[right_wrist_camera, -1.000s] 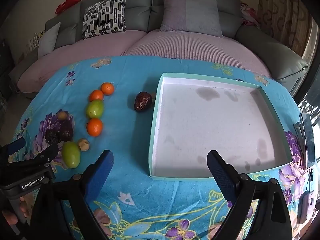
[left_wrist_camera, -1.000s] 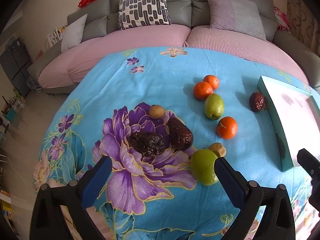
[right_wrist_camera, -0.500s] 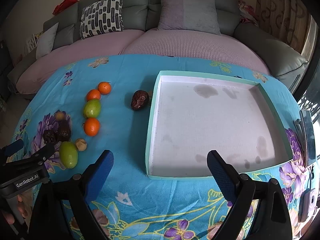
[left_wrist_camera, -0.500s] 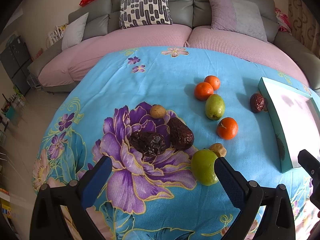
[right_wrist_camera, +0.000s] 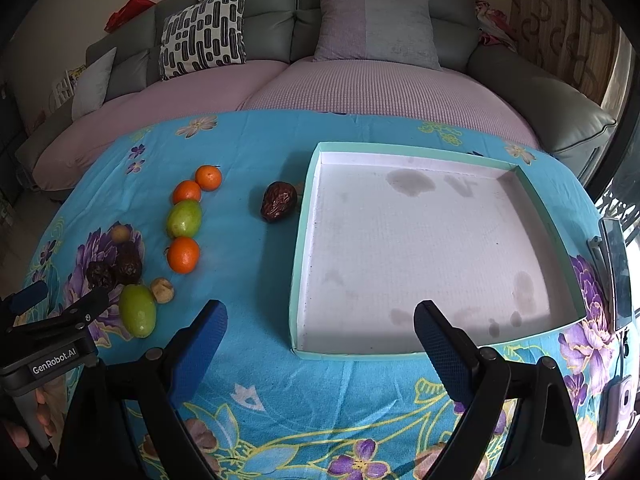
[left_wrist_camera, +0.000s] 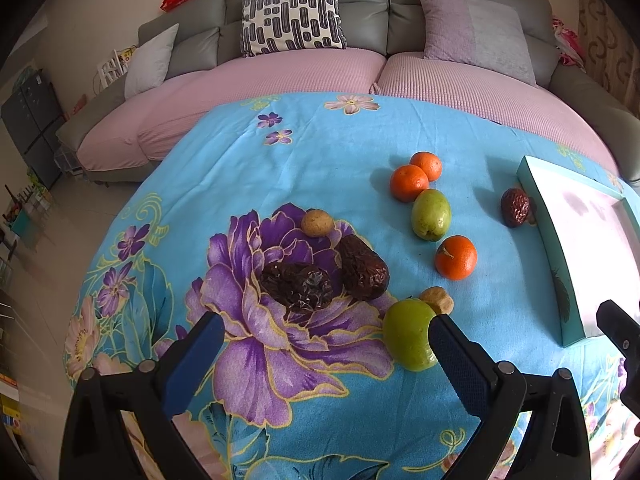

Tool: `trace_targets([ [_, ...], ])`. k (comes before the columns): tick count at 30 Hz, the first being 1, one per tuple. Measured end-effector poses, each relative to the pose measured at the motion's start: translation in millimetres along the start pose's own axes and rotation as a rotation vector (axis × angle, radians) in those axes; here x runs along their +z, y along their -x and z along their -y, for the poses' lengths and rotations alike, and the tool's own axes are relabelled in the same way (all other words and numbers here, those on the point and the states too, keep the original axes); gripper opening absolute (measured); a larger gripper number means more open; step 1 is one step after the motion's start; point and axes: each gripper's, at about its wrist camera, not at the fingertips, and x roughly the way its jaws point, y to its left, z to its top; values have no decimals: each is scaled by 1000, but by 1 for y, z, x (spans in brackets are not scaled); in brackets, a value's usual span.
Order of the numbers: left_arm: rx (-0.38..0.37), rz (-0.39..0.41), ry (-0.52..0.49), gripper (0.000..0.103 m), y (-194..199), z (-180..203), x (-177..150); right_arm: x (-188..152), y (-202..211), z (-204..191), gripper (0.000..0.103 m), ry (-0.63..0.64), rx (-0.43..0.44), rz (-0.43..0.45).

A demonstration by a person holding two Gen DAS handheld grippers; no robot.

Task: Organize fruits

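Fruits lie loose on a blue floral cloth. In the left wrist view, two dark dates (left_wrist_camera: 320, 276) sit on the purple flower, with a small tan fruit (left_wrist_camera: 317, 222) behind them. A green fruit (left_wrist_camera: 409, 334) and a walnut (left_wrist_camera: 438, 299) lie beside my right fingertip. Three oranges (left_wrist_camera: 456, 257) and another green fruit (left_wrist_camera: 431, 214) lie farther right, and a lone date (left_wrist_camera: 515, 207) rests near the teal tray (left_wrist_camera: 560, 280). My left gripper (left_wrist_camera: 324, 350) is open and empty. My right gripper (right_wrist_camera: 320, 336) hangs open over the empty tray's (right_wrist_camera: 304, 216) near left corner.
A grey sofa with pink seat covers and cushions (right_wrist_camera: 376, 28) curves behind the table. A phone (right_wrist_camera: 614, 272) lies at the table's right edge. In the right wrist view, the left gripper body (right_wrist_camera: 52, 344) and a hand (right_wrist_camera: 40, 412) occupy the lower left.
Both views have shifted slightly: the fruits and the tray sit a little lower and nearer. Both grippers remain open; no fruit has moved.
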Motion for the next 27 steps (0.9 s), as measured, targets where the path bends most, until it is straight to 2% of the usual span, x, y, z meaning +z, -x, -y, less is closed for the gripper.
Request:
trace_targets([
  [27, 4, -4, 20, 103, -1, -2, -1, 0, 0, 0, 95, -1, -1, 0],
])
